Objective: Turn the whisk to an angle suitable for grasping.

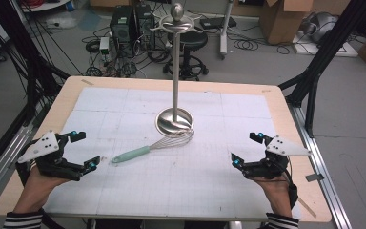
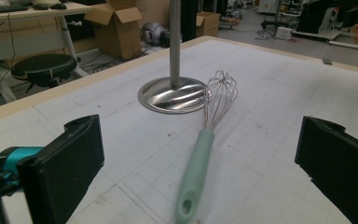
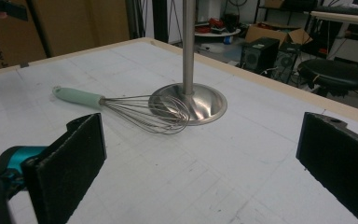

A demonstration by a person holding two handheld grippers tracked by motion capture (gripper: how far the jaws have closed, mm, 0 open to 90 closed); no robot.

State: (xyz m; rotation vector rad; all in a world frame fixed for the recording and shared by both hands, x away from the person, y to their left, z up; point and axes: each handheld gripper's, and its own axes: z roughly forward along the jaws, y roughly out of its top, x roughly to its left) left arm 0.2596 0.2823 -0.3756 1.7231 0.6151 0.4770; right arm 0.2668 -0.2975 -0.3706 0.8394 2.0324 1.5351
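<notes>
Left tool hovers over the surface's left edge, jaws wide and holding nothing. Just right of it lies a whisk with a mint-green handle, its wire head touching the base of a metal stand at centre. Right tool, far right, is likewise wide and empty.

A whisk lies flat on the white mat in the middle of the table, its pale green handle (a hanging hole at the end) pointing left, its wire head resting against the steel stand's round base
</notes>
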